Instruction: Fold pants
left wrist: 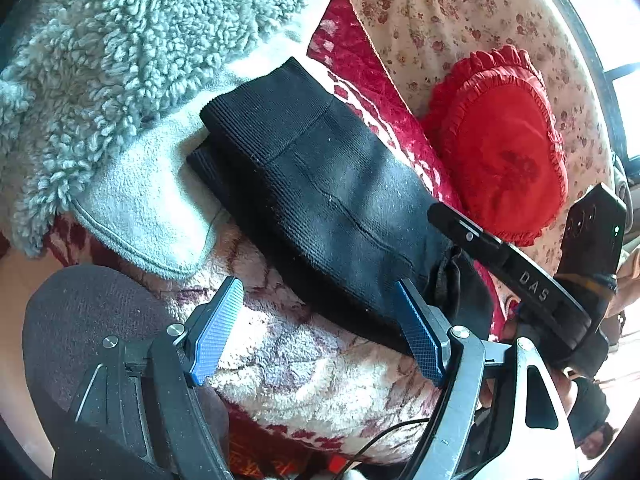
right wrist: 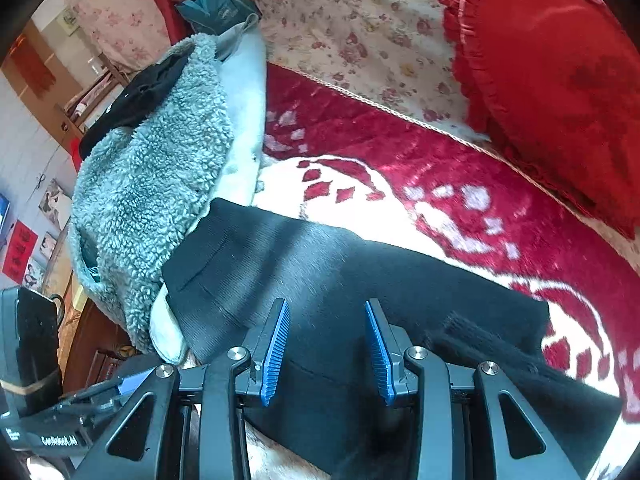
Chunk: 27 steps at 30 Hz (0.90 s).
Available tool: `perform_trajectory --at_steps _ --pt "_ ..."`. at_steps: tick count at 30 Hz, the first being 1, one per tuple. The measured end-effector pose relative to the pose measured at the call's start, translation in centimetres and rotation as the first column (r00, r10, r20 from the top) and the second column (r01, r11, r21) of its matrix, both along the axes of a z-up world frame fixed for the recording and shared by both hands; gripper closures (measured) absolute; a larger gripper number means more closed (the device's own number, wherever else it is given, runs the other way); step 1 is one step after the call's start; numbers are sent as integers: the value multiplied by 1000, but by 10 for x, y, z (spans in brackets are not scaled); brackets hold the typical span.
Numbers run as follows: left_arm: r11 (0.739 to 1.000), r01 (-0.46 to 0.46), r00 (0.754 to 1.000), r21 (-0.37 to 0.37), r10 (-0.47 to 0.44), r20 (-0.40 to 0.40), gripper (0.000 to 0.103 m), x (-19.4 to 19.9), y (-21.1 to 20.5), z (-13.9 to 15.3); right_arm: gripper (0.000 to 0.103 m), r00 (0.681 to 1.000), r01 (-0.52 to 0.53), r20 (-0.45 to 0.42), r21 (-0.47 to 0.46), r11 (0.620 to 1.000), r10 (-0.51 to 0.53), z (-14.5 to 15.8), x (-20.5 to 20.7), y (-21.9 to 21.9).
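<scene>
The black pants (left wrist: 320,184) lie folded into a thick strip on a red-and-white plush blanket (left wrist: 304,364). My left gripper (left wrist: 320,320) stands wide open at their near end. Its right pad (left wrist: 420,336) rests at the pants' edge, and its left pad (left wrist: 218,328) hangs over bare blanket. In the right wrist view the pants (right wrist: 320,264) stretch across the blanket (right wrist: 360,200), and my right gripper (right wrist: 326,346) hovers just above them, its jaws partly apart with nothing pinched. The right gripper's black finger (left wrist: 520,272) shows at the pants' right end.
A grey fleece jacket (left wrist: 120,60) lies against the pants' far end, also seen in the right wrist view (right wrist: 160,184). A red heart-shaped cushion (left wrist: 500,152) sits on a flowered sheet (left wrist: 432,8) behind. A dark phone-like device (left wrist: 592,232) is mounted at right.
</scene>
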<state>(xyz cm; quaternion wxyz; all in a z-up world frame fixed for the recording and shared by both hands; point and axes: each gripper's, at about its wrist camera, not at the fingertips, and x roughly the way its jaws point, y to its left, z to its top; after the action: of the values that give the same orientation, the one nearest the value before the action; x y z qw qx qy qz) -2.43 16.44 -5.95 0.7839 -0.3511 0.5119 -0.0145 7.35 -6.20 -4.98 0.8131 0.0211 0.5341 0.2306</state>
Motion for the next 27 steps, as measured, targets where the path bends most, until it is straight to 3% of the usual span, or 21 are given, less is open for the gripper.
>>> perform_trajectory --at_steps 7,13,18,22,23,24,25,27 --pt "1000 -6 1000 -7 6 -18 24 12 0 -7 58 998 -57 14 5 998 57 8 20 24" --pt "997 -75 997 -22 74 -30 24 20 11 -14 56 986 -164 14 -19 986 164 3 37 63" --pt "993 -104 992 -47 100 -71 23 32 19 -30 55 972 -237 -8 -49 970 237 -18 64 98" --pt "993 -112 993 -37 111 -42 21 36 18 -31 55 953 -294 -83 -27 955 291 -51 78 117" --pt "993 -115 993 -35 114 -28 22 35 18 -31 59 956 -286 -74 -2 958 285 -55 79 116" --pt "993 -118 993 -27 117 -15 32 36 18 -30 65 960 -270 -68 39 962 272 -57 81 112" --pt "993 -119 993 -11 119 -6 61 37 17 -28 72 964 -248 -77 81 965 254 -58 83 108" --pt "994 -113 994 9 113 5 76 37 18 -24 84 970 -218 -82 118 969 229 -56 84 100"
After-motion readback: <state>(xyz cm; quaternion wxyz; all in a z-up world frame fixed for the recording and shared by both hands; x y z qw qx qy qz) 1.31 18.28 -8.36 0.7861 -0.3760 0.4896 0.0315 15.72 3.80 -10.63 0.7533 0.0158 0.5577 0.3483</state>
